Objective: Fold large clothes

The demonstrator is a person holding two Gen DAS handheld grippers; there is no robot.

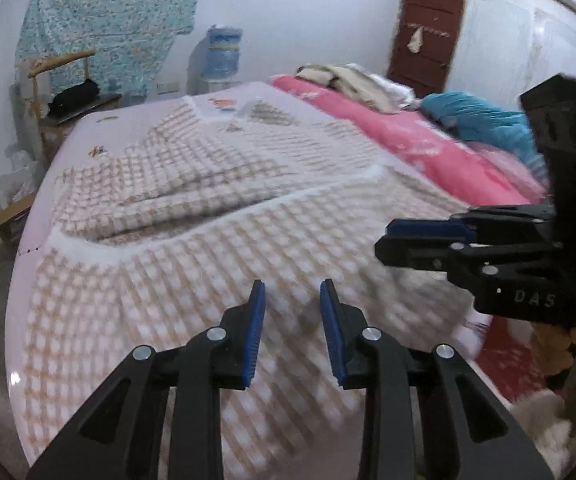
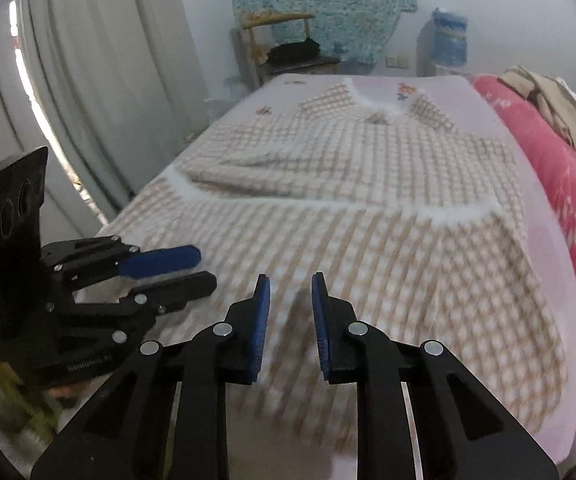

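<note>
Pink quilt (image 2: pixel 568 184) blocks right; checked garment (image 2: pixel 368 240) unobstructed.

Bed (image 2: pixel 548 280), checked garment (image 2: pixel 328 208) spread flat (sleeves folded), pink blanket (image 2: pixel 568 184)

Both grippers: black plastic linkage arms w/ silver pivot screws, ribbed blue pads on jaws, white lettering on body.
</note>
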